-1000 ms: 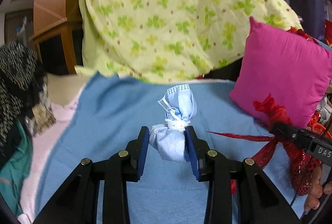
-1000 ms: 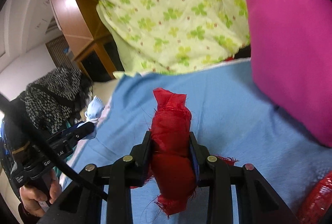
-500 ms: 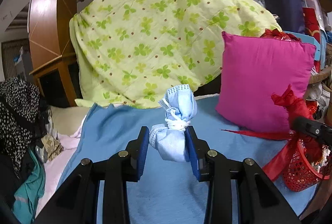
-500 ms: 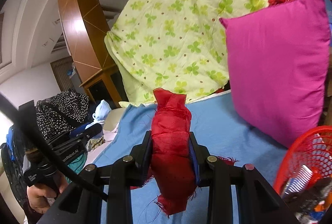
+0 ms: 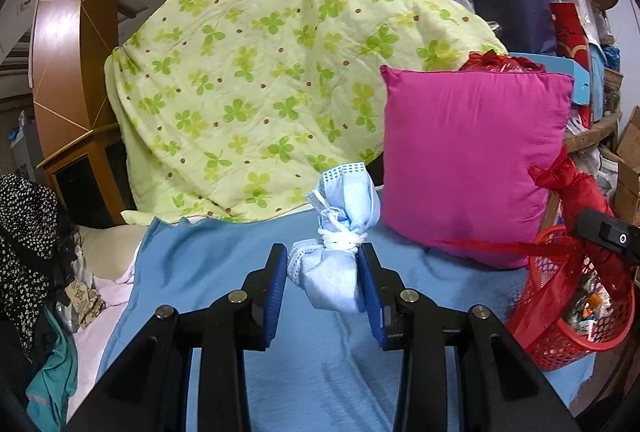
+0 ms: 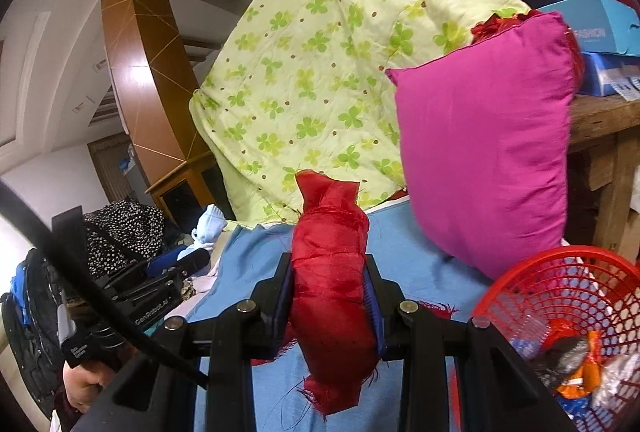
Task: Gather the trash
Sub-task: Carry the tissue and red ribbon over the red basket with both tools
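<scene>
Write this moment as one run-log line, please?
left gripper: shut on blue mask bundle | right gripper: shut on red cloth wad | red basket: at right, trash inside | both loads held above blue sheet

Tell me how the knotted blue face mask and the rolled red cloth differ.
Colour: the knotted blue face mask is pale blue with white loops; the rolled red cloth is deep red. Shape: the mask is cinched by a knot into two lobes, the cloth is one long roll. Edges: the mask's are clean, the cloth's frayed. Holder: left tongs clamp the mask, right tongs the cloth. Both stand upright.
</scene>
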Motion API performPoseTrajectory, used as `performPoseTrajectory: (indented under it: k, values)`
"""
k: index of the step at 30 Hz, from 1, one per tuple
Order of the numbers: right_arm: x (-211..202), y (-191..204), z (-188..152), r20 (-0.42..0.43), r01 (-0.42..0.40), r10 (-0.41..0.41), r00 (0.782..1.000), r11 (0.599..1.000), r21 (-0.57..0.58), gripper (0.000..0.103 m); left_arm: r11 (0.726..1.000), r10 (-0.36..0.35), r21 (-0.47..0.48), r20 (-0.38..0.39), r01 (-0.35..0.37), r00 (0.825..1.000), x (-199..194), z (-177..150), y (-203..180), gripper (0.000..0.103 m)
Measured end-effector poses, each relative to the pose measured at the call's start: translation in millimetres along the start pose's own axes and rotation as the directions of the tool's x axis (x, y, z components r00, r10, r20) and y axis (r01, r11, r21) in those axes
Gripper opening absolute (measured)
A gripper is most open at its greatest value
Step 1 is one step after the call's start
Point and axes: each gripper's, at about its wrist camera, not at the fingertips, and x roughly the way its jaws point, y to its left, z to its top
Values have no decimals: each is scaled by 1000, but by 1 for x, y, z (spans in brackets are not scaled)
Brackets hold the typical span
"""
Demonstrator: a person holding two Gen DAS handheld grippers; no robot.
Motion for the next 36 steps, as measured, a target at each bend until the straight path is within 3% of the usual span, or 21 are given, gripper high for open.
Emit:
performPoseTrajectory:
  k: [21,36]
  values:
    - [-71,-38,15,89,124,-125,988,992,13,34,991,-125,57,31,123,992,-3,18,-70,38]
    - [-103,-66,18,116,209,-211,971,977,30,34,967,-232,111,32,227,972,-8,20,-120,38]
